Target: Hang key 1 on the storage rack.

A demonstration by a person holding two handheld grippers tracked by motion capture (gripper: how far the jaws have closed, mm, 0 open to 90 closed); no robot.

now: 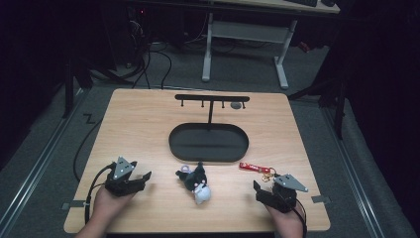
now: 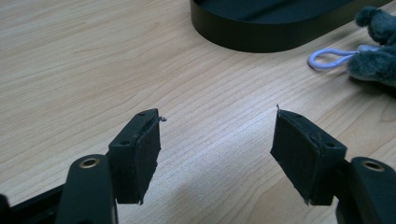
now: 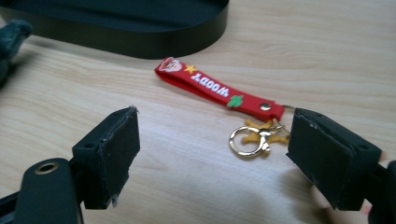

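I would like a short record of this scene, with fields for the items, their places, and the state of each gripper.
table: wooden table
stand: black hook stand on an oval black tray, at the table's middle
plush toy: dark and white plush toy lying in front of the tray, between the grippers
keychain: red strap keychain with gold ring, on the table
left gripper: open, nothing between the jaws
right gripper: open, keychain just ahead, untouched

Plush toy (image 1: 196, 182) left of keychain (image 1: 255, 167)

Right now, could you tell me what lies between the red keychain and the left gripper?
The plush toy lies between the red keychain and the left gripper, on the table in the high view.
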